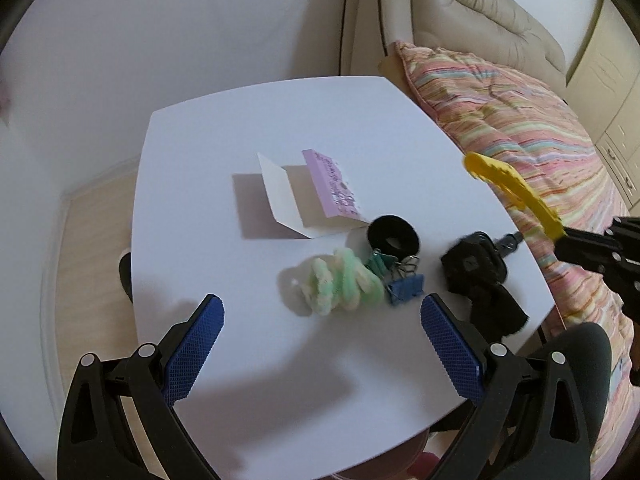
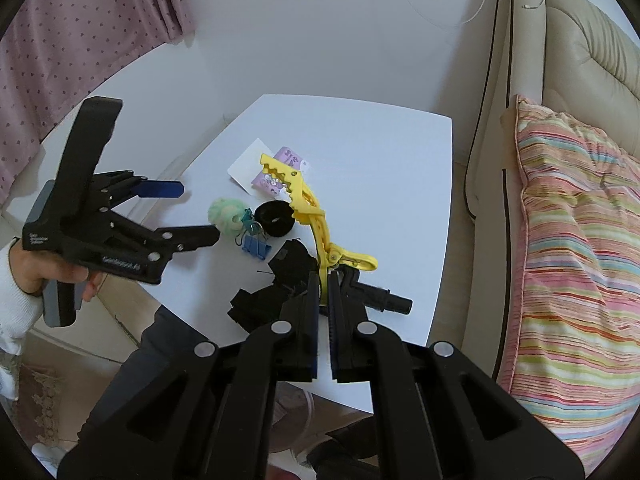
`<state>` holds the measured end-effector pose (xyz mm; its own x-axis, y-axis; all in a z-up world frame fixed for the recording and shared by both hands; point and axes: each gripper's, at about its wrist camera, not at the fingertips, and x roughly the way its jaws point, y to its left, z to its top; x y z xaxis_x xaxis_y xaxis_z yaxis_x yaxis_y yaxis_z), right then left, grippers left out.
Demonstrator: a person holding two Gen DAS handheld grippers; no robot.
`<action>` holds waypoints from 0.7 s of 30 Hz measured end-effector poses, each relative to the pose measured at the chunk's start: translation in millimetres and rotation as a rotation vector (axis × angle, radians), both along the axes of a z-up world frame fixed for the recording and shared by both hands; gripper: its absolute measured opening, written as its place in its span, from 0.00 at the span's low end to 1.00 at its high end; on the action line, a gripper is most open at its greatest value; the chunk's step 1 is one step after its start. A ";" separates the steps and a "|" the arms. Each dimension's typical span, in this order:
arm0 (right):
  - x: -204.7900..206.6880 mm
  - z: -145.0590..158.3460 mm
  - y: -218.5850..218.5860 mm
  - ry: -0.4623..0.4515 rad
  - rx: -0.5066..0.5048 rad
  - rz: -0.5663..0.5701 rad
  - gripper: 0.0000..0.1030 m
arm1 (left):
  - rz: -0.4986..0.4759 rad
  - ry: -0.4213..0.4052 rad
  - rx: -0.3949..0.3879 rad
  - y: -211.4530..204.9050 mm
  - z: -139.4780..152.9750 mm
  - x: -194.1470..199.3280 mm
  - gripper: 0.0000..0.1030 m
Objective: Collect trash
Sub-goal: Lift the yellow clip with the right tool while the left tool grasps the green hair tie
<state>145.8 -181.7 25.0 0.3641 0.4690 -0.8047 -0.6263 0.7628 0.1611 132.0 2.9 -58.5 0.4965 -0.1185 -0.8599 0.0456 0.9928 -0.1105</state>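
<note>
My right gripper [image 2: 324, 280] is shut on a yellow toothed hair clip [image 2: 304, 204], held above the white table [image 2: 380, 152]; the clip also shows in the left wrist view [image 1: 516, 192]. My left gripper [image 1: 322, 312] is open and empty, hovering over the table's near side just before a green fluffy hair tie [image 1: 340, 284]. Beside that lie a green binder clip [image 1: 378, 262], a blue binder clip [image 1: 406, 288], a black scrunchie [image 1: 394, 234], a black fabric piece with a buckle [image 1: 476, 268] and a folded white and purple card [image 1: 316, 192].
A striped pink cushion [image 1: 532, 128] lies on a beige sofa [image 2: 580, 48] right of the table. A pink curtain [image 2: 72, 28] hangs at the far left. The white wall [image 2: 300, 32] stands behind. A person's dark-clothed knee [image 1: 576, 360] sits under the table's near edge.
</note>
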 end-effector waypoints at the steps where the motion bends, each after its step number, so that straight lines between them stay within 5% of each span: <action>1: 0.5 -1.2 -0.4 0.003 -0.001 0.000 0.03 | 0.001 0.002 -0.004 0.6 -1.7 1.5 0.84; 4: 2.9 -4.2 -1.7 0.010 -0.001 -0.004 0.03 | 0.001 0.012 0.003 -0.8 -6.6 4.2 0.70; 12: 3.6 -7.4 -1.4 0.016 -0.005 0.000 0.03 | -0.012 -0.009 -0.012 -8.6 -7.0 6.7 0.66; 21: 3.5 -8.2 0.7 0.017 -0.005 0.006 0.03 | -0.014 -0.001 0.005 -8.2 -12.1 6.3 0.19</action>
<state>149.3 -180.9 16.8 0.3475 0.4671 -0.8130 -0.6280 0.7598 0.1681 138.3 -5.3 -70.6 0.4957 -0.1214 -0.8600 0.0597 0.9926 -0.1056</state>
